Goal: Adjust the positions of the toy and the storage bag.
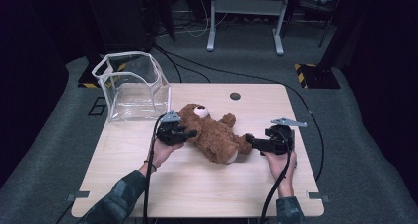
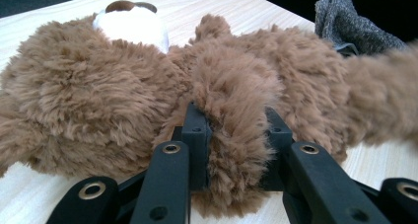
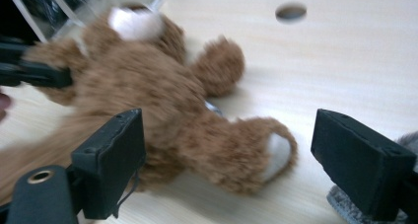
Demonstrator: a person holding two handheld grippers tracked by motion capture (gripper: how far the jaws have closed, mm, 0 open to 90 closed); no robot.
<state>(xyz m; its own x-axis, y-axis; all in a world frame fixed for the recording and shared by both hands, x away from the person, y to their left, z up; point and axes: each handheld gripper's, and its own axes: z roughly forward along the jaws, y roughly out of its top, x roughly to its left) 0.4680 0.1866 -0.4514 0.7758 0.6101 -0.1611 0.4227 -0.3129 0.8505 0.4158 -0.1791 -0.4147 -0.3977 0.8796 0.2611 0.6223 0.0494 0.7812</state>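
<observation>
1. The teddy bear (image 1: 213, 133) lies on its back mid-table (image 1: 197, 184), just in front of the clear plastic bin (image 1: 132, 86).
2. Left claw (image 2: 235, 135) is clamped on one furry arm. Right claw (image 3: 226, 160) is wide open around a leg, pads not touching.
3. Risk, I'd say: lifting by that one arm lets the bear swing, or the plush slips out.
4. Its long axis runs diagonally: head toward the bin, feet toward the right claw.
</observation>
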